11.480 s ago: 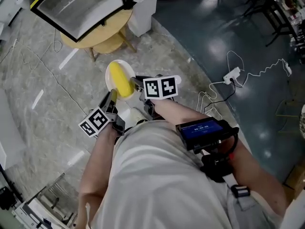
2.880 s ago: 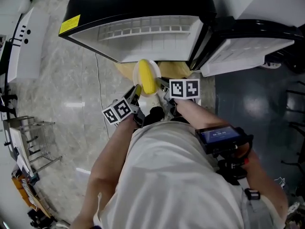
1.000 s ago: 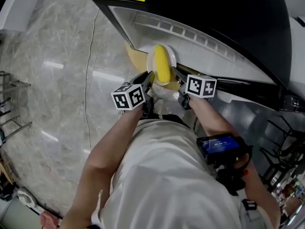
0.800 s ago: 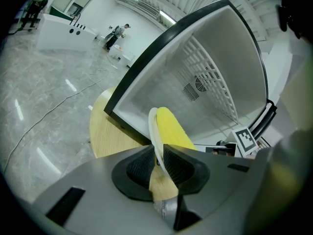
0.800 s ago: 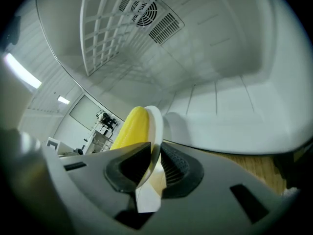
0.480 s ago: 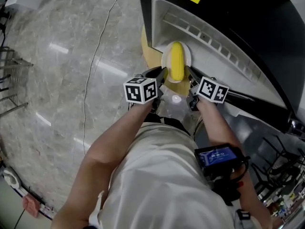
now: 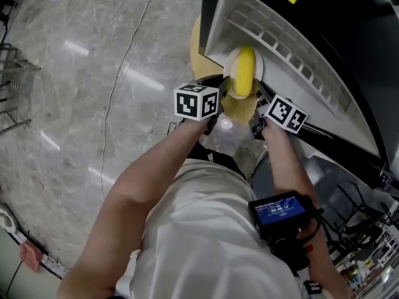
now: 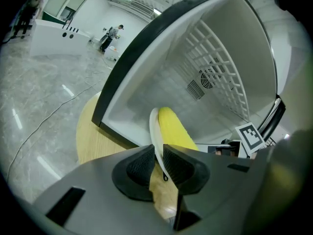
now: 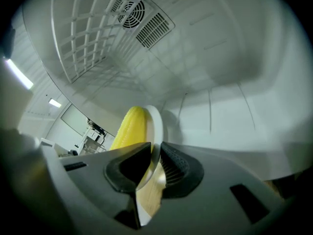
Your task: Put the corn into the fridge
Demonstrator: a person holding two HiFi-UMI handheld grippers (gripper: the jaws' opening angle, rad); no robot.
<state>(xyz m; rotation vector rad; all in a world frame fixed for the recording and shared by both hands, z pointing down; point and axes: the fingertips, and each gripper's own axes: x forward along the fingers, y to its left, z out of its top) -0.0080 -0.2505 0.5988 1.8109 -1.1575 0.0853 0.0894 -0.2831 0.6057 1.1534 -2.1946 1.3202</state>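
Observation:
A yellow corn cob (image 7: 242, 72) lies on a small white plate (image 7: 230, 64), held up between both grippers at the mouth of the open white fridge (image 7: 293, 61). My left gripper (image 7: 221, 87) is shut on the plate's left rim and my right gripper (image 7: 260, 96) on its right rim. In the left gripper view the left gripper (image 8: 157, 160) pinches the plate's edge (image 8: 153, 129) with the corn (image 8: 173, 129) beyond. In the right gripper view the right gripper (image 9: 155, 163) clamps the plate (image 9: 157, 124), and the corn (image 9: 131, 126) sits against the fridge's inner wall (image 9: 210, 97).
The fridge stands on a round yellow table (image 7: 197, 42). Its back wall has a fan vent (image 9: 146, 23) and a wire shelf (image 9: 83, 28). A cable (image 7: 124, 61) runs over the marble floor, with a metal rack (image 7: 12, 92) at the left. People (image 8: 111, 35) stand far off.
Both grippers have carried the plate with the corn forward, from in front of the fridge to its opening. Both stay shut on the plate's rim.

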